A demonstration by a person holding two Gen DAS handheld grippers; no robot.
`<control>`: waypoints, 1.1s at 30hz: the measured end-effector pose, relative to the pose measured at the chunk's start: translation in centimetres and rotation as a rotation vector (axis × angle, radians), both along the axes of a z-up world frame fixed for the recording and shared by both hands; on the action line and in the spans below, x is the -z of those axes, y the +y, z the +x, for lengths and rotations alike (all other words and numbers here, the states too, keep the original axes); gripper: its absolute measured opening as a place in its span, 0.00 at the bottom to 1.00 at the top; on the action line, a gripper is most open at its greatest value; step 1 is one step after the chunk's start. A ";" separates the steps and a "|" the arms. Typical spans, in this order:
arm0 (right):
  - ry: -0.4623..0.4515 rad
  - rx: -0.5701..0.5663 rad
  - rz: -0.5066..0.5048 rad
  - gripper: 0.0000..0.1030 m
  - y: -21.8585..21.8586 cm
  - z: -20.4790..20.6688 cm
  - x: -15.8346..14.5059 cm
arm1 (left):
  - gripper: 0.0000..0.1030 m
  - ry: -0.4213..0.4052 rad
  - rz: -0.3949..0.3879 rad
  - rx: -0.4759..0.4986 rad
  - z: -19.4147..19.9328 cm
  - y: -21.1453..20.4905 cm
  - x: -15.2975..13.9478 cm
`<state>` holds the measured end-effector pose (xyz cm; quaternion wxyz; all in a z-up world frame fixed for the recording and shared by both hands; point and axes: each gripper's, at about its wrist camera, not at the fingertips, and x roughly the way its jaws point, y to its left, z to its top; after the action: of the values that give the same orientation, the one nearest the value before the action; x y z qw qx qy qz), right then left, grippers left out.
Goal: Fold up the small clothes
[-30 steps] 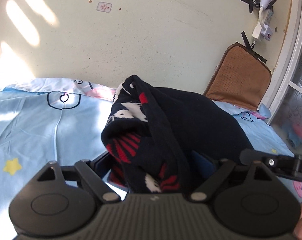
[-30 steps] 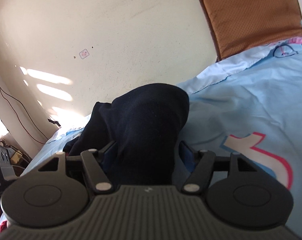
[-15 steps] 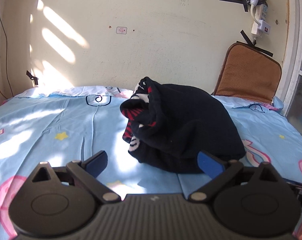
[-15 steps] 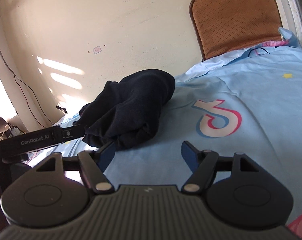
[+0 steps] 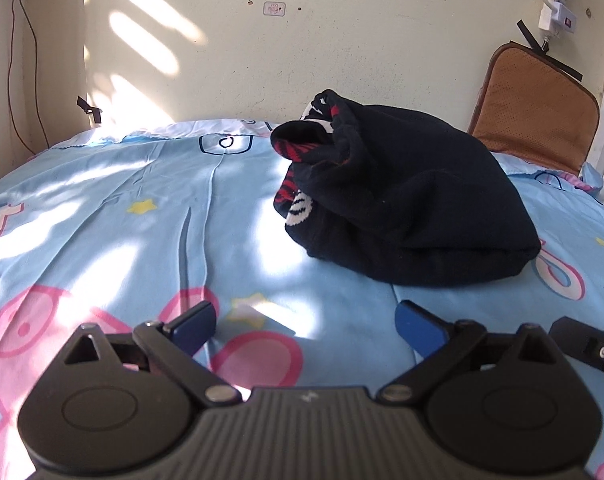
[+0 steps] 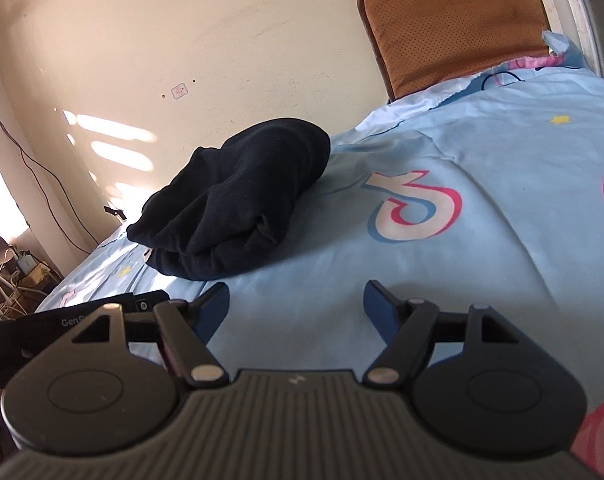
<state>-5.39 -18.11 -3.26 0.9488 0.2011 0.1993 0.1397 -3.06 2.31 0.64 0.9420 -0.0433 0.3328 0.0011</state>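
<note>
A black knitted garment (image 5: pixel 405 204) with red and white patterning at its opening lies bunched in a folded lump on the light blue bedsheet (image 5: pixel 142 216). It also shows in the right wrist view (image 6: pixel 242 200) as a plain black bundle. My left gripper (image 5: pixel 305 326) is open and empty, a short way in front of the garment and clear of it. My right gripper (image 6: pixel 296 304) is open and empty, just in front of the garment's near right edge, not touching it.
A brown cushion (image 5: pixel 537 120) leans on the cream wall at the bed's far right, also seen in the right wrist view (image 6: pixel 457 20). A power strip (image 5: pixel 553 12) hangs on the wall. Cables and clutter (image 6: pixel 10 276) sit beyond the bed's left edge.
Both grippers were shut on the black garment a second ago. They let go, opened and pulled back, and the garment now rests on the sheet.
</note>
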 end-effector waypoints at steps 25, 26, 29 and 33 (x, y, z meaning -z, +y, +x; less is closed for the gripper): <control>-0.003 -0.080 0.009 0.77 0.2 0.1 0.0 | 1.00 0.053 0.091 0.006 0.8 -1.3 0.6; -0.003 -0.081 0.009 0.78 0.2 0.1 0.0 | 1.00 0.054 0.093 0.005 0.8 -1.4 0.6; -0.002 -0.084 0.012 0.78 0.2 0.1 0.0 | 1.00 0.054 0.090 0.004 0.8 -1.3 0.6; -0.002 -0.085 0.010 0.79 0.2 0.1 0.0 | 1.00 0.055 0.091 0.004 0.8 -1.3 0.6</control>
<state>-5.26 -17.88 -3.30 0.9413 0.1970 0.2059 0.1812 -2.26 0.98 0.03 0.9335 0.0001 0.3581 0.0154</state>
